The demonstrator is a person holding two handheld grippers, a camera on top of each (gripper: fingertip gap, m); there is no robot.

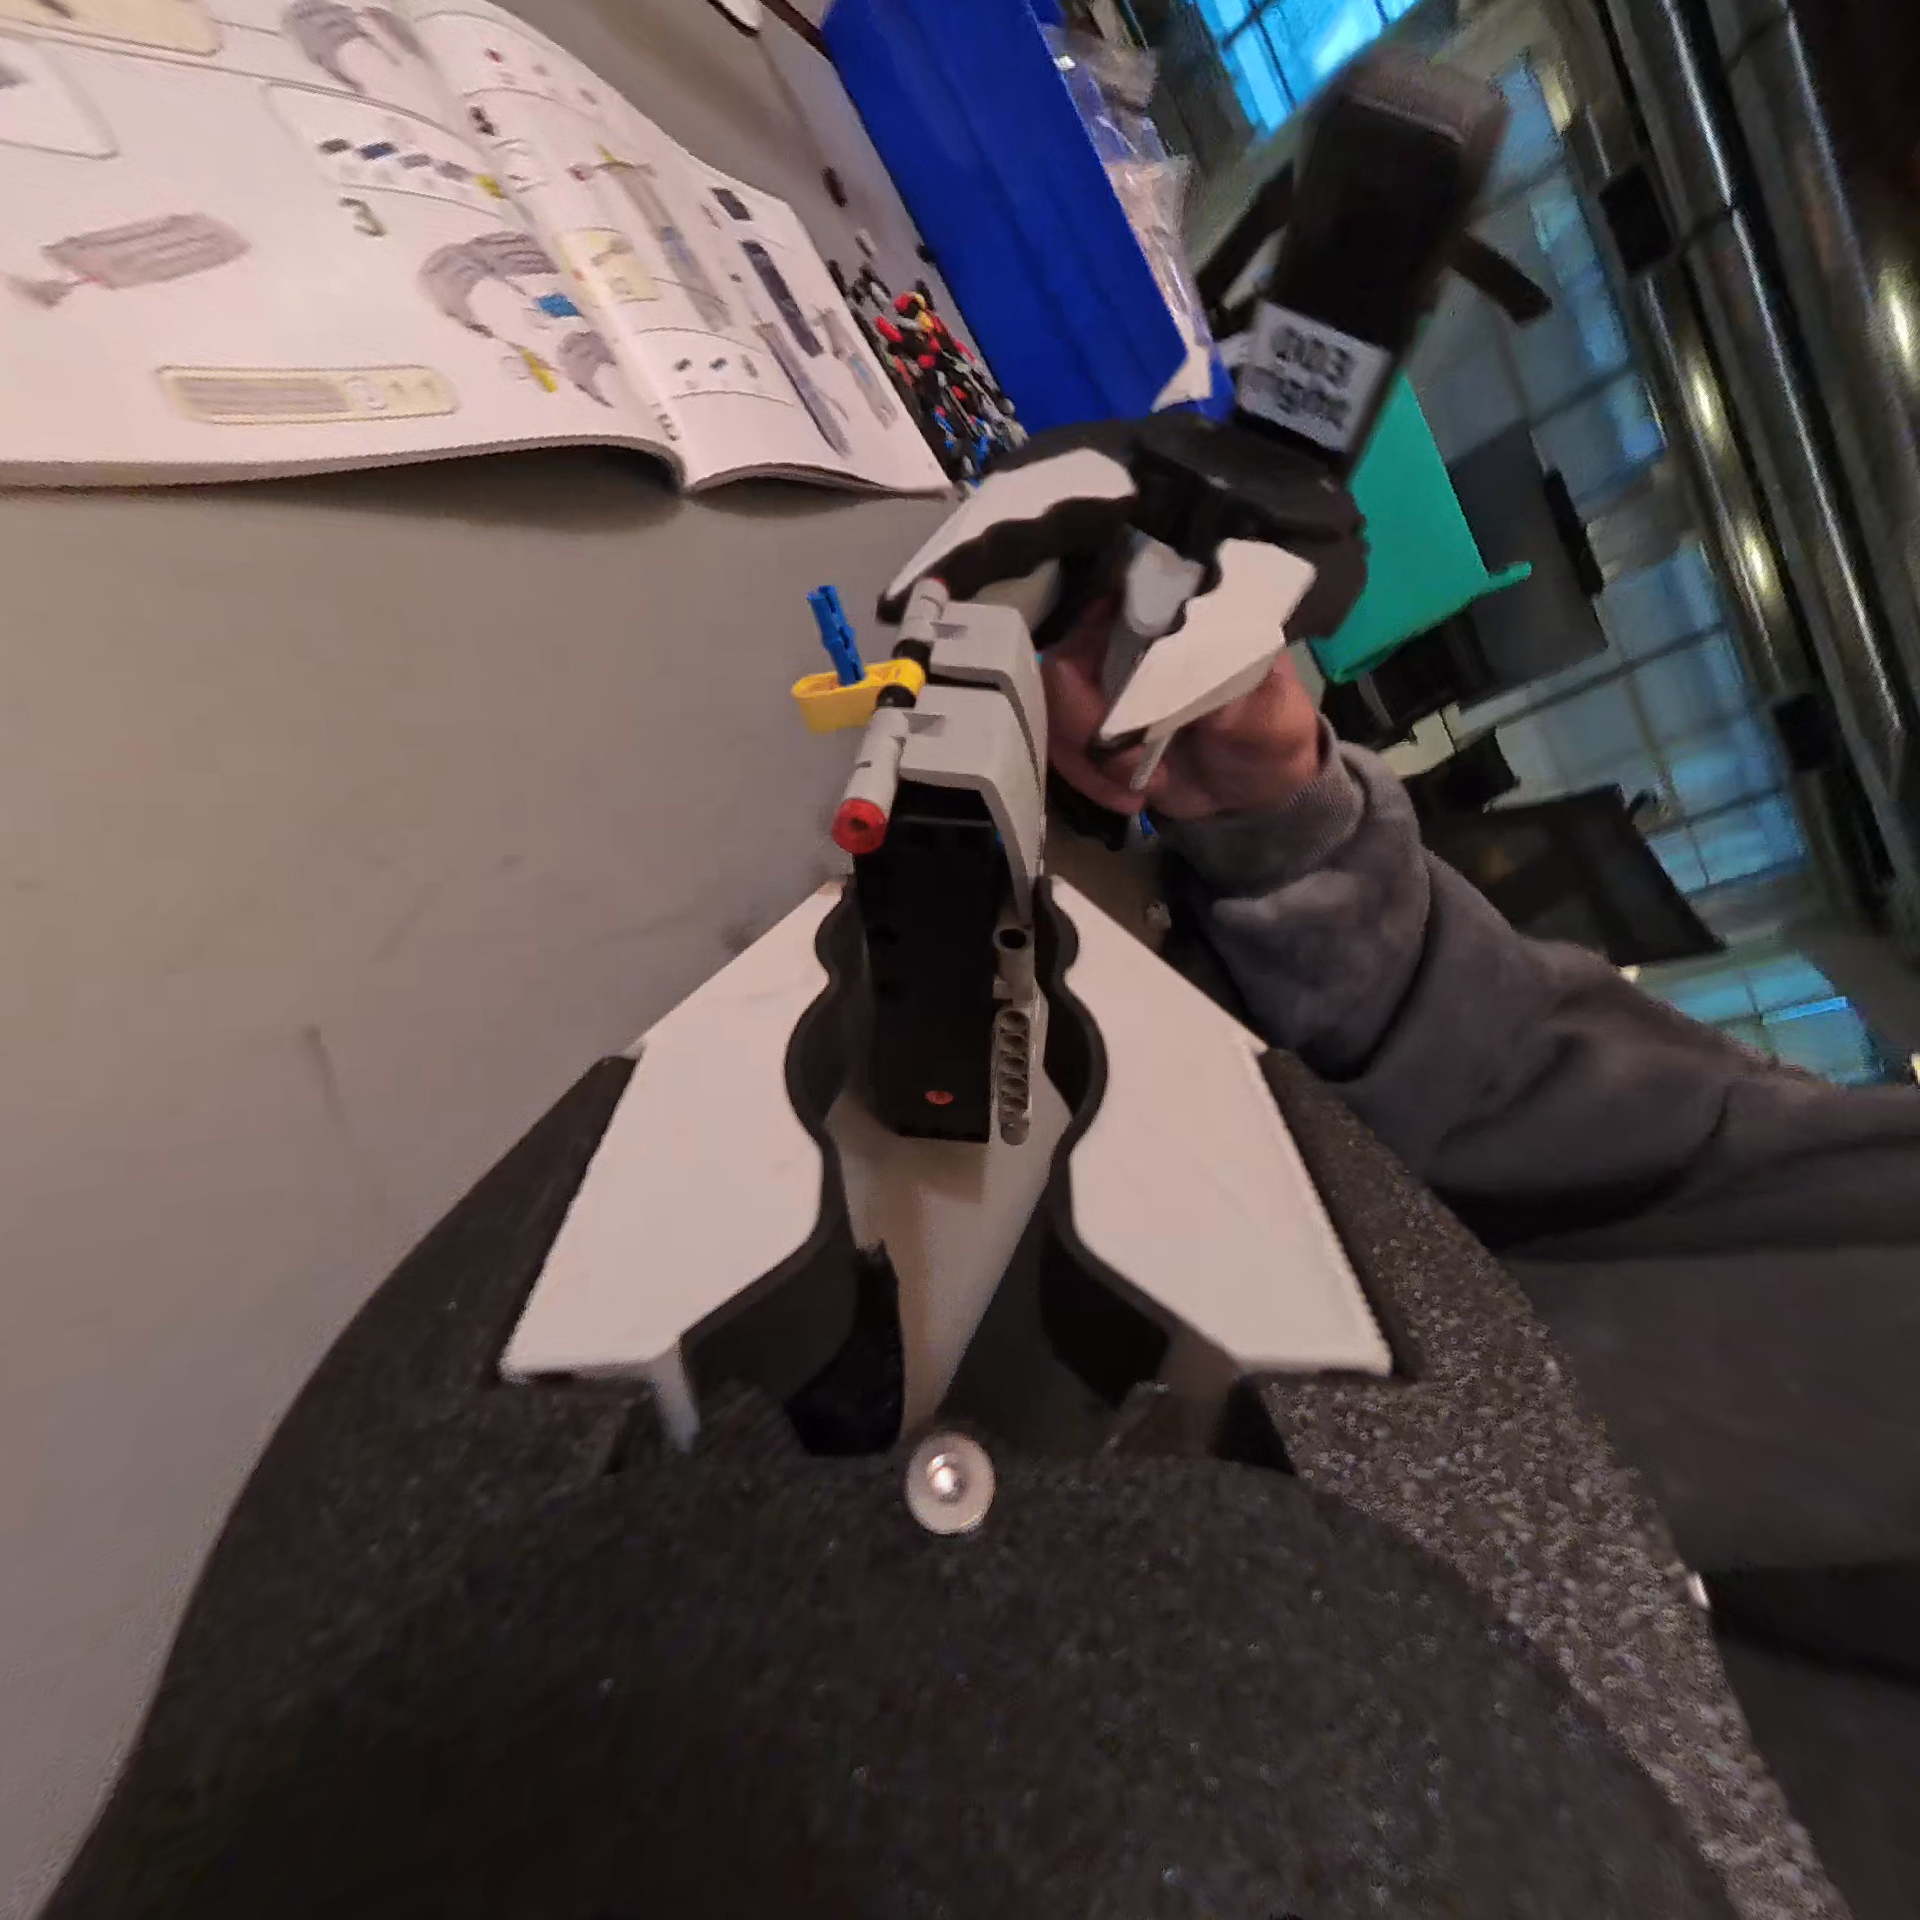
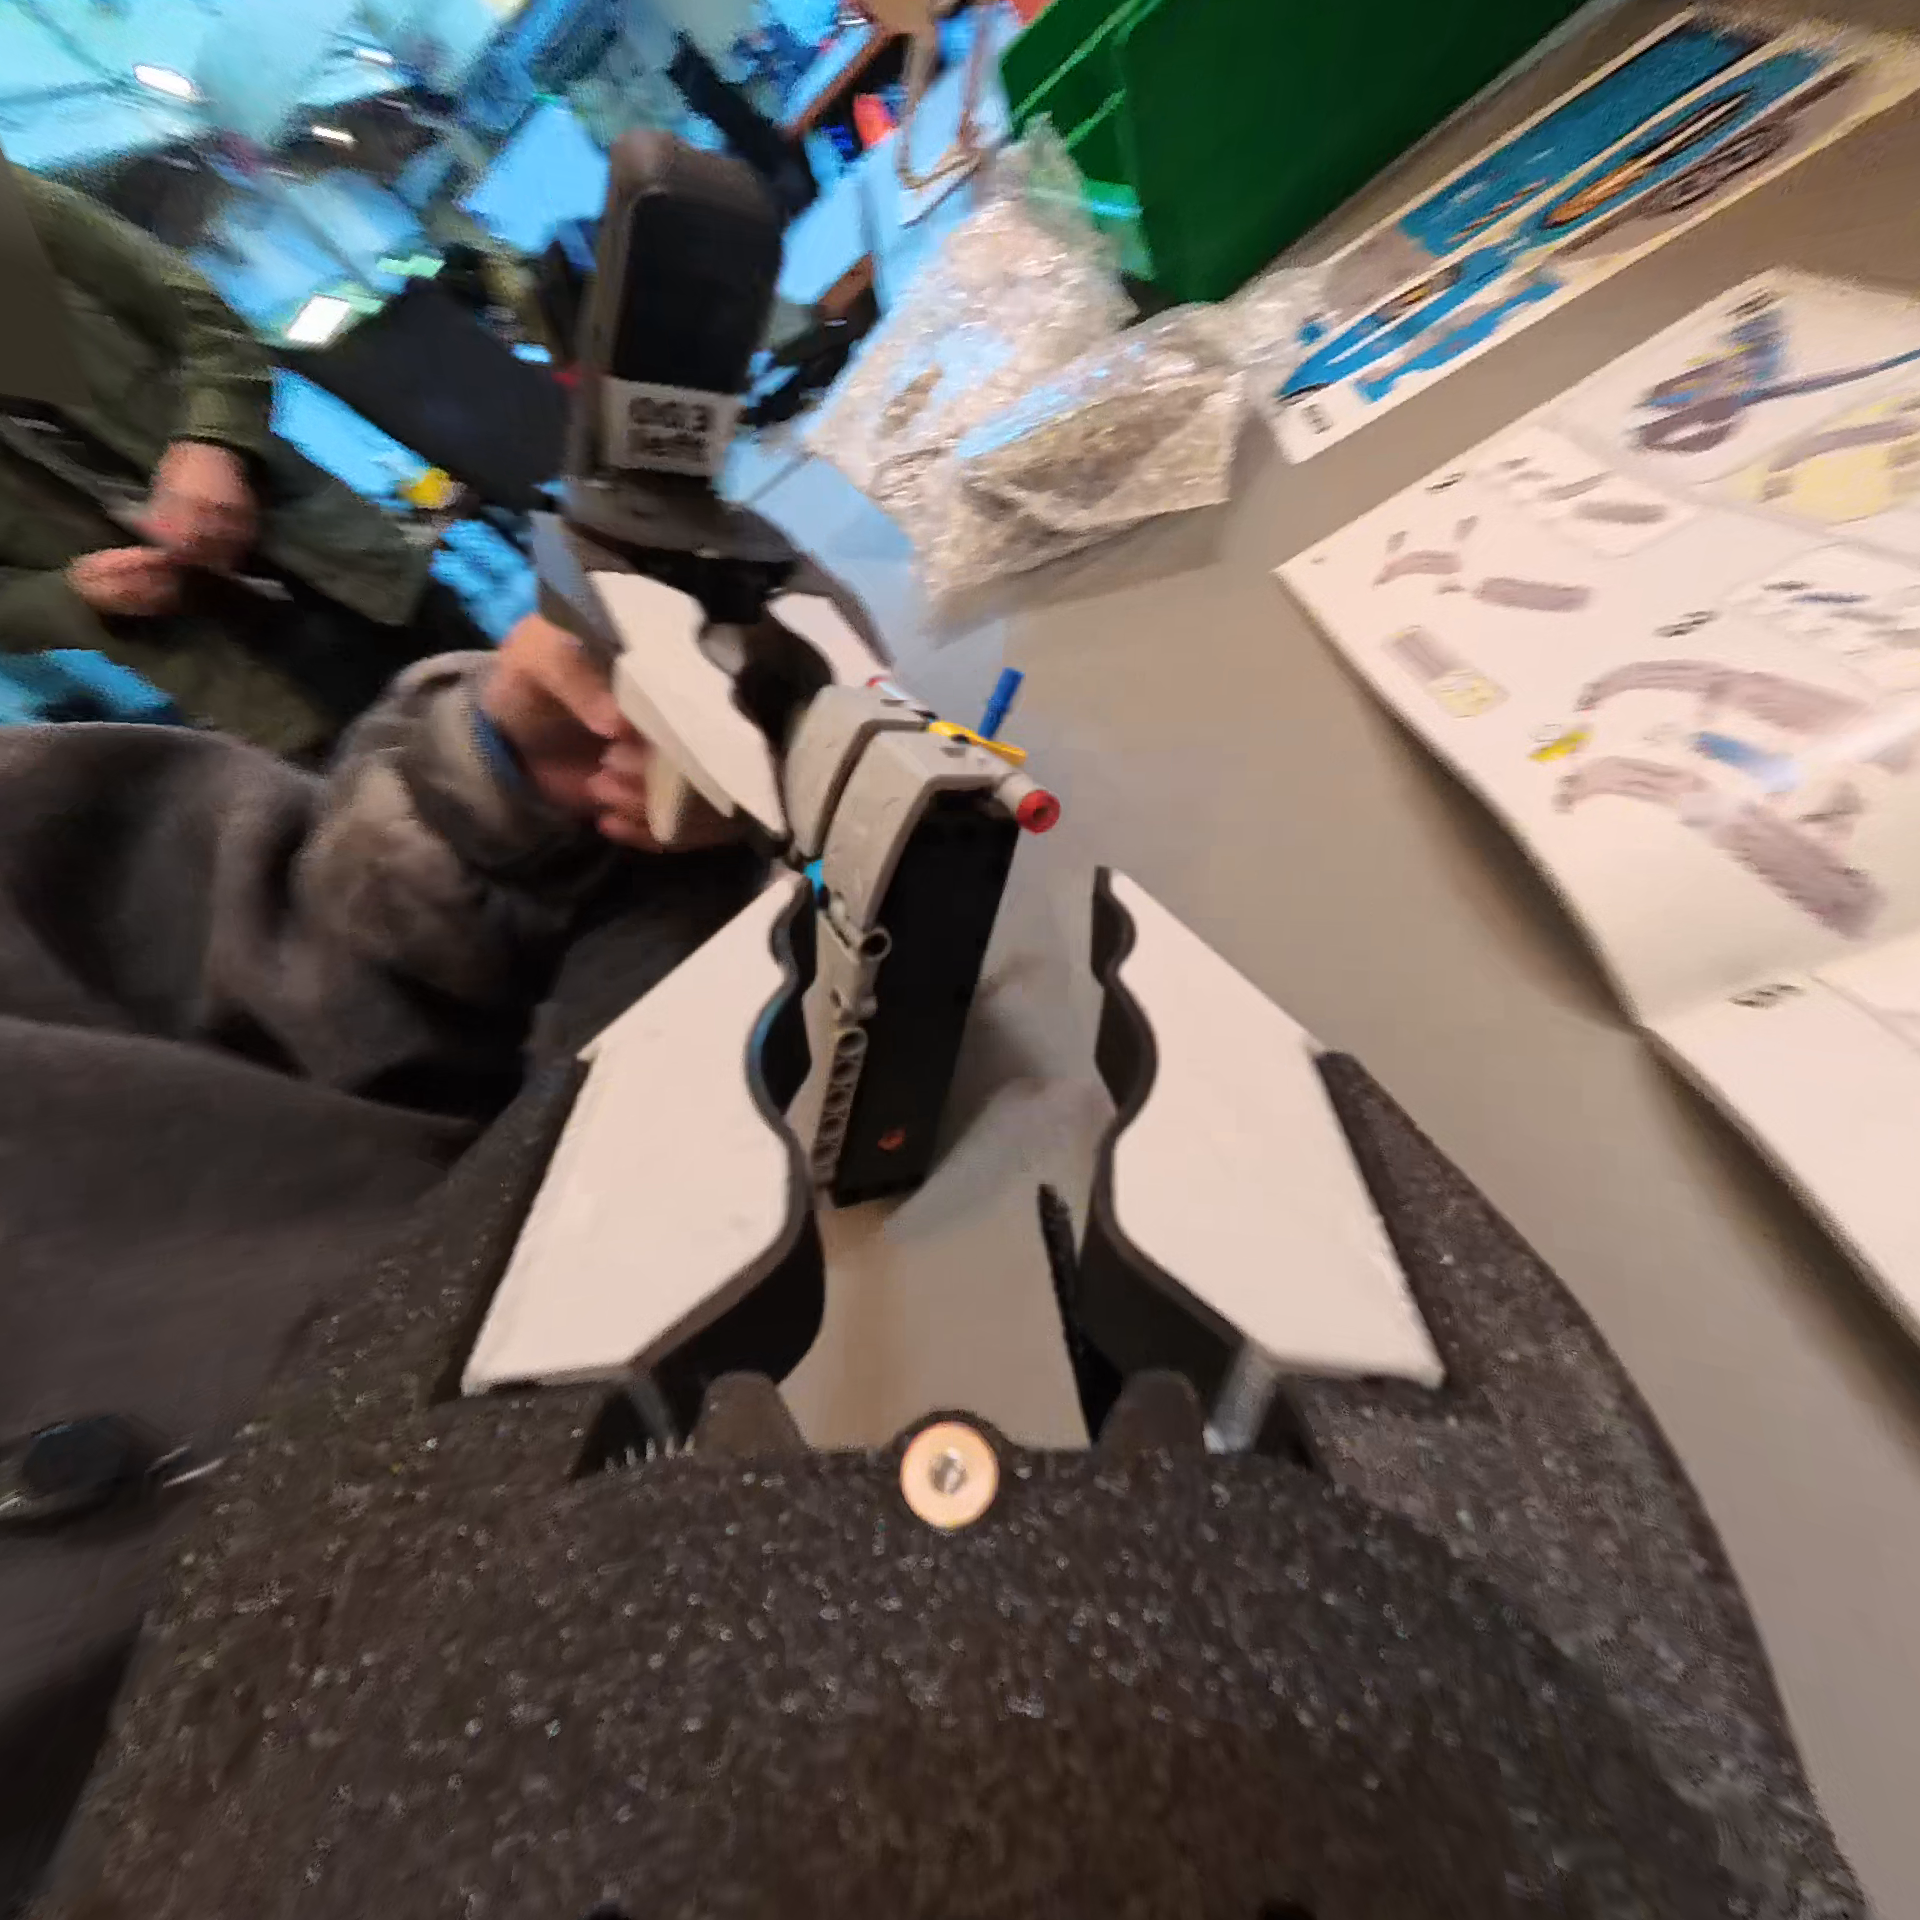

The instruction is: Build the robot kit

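Across the plain grey tabletop [image 1: 312, 935] lay an open white instruction booklet [image 1: 364, 312] printed with part diagrams. Beyond it were a loose heap of small red, black and blue bricks [image 1: 935, 353] and an upright blue box [image 1: 997, 208]. The room behind was blurred, with pale blue windows. Only the right wrist view showed a green bin [image 2: 1299, 135], crumpled clear plastic bags [image 2: 1039, 416], a flat blue printed sheet [image 2: 1558, 177] and a seated person in an olive jacket [image 2: 156, 416]. Only the left wrist view showed the brick heap and the blue box. The left gripper [image 1: 940, 894] had its white fingers drawn in against both sides of a black-and-grey brick assembly [image 1: 935, 997], clamping it clear of the table. On the assembly's table side sat a grey axle with a red tip [image 1: 857, 826], a small yellow piece [image 1: 842, 696] and a blue pin [image 1: 836, 623]. The right gripper [image 2: 953, 881] stood wide apart. In its own view the assembly leaned against its left-hand finger and stood clear of the other. From the left wrist view, that gripper was tilted beyond the assembly, with one spread finger meeting the grey curved panels at the far end. A right hand [image 1: 1195, 748] in a grey fleece sleeve [image 1: 1455, 987] wrapped its handle from below. In the right wrist view, a left hand [image 2: 582, 727] gripped the other handle the same way.
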